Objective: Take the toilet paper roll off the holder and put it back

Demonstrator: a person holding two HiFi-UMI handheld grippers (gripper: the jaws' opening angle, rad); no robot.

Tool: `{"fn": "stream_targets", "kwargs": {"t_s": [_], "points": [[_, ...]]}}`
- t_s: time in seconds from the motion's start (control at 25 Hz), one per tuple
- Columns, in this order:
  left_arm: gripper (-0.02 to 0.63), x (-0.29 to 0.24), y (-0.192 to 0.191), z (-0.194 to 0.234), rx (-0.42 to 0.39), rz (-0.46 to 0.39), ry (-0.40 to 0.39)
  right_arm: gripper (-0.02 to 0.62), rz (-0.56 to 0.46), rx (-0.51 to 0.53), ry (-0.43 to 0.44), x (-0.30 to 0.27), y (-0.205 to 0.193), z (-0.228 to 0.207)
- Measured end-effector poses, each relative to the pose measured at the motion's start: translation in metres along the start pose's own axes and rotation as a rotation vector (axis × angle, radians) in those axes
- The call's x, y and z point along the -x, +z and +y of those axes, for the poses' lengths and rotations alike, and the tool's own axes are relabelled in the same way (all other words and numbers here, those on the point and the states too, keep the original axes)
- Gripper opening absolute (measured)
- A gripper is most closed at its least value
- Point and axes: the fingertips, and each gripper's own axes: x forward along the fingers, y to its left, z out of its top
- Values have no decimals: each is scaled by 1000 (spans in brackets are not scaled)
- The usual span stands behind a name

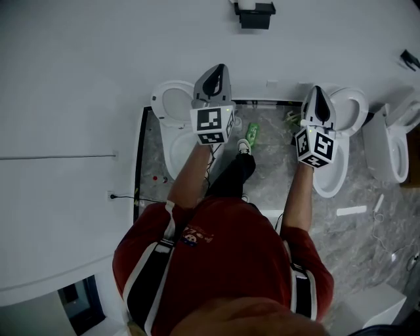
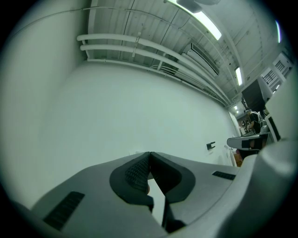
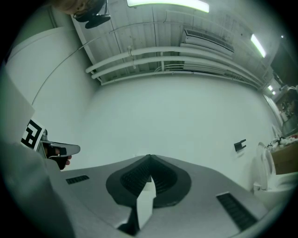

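Observation:
A black holder (image 1: 255, 14) is fixed to the white wall (image 1: 98, 65) straight ahead, with a white roll-like shape (image 1: 247, 4) on top of it at the picture's edge. Both grippers are held out level toward that wall, well short of the holder. My left gripper (image 1: 216, 68) is shut with nothing in it; its tips (image 2: 150, 153) meet. My right gripper (image 1: 317, 89) is also shut and empty, its tips (image 3: 149, 157) touching. Each gripper view shows a small black bracket on the wall off to the right (image 2: 211, 145) (image 3: 240, 145); no roll can be made out there.
White toilets stand on the grey floor below the grippers: one under the left hand (image 1: 169, 108), one under the right (image 1: 344, 141), another further right (image 1: 394, 141). A green bottle (image 1: 252, 132) lies between them. Another black fitting (image 1: 410, 60) is at the right edge.

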Motion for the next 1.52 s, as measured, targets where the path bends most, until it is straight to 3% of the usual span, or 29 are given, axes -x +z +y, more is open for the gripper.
{"fn": "stream_targets", "kwargs": {"t_s": [0.36,0.68,1.08,1.52], "points": [[20,-56,-26,8,51,-9,-55,6,13,10,7,-61,-25,-3],[20,-126,-52,52,70,2,-27,6,36,37,50,-150,-53,12],[20,-235,-89,98,83,19,-50,6,49,67,81,-282,-82,21],[20,-335,-103,160,85,6,-36,6,45,70,109,-403,-101,43]]}}
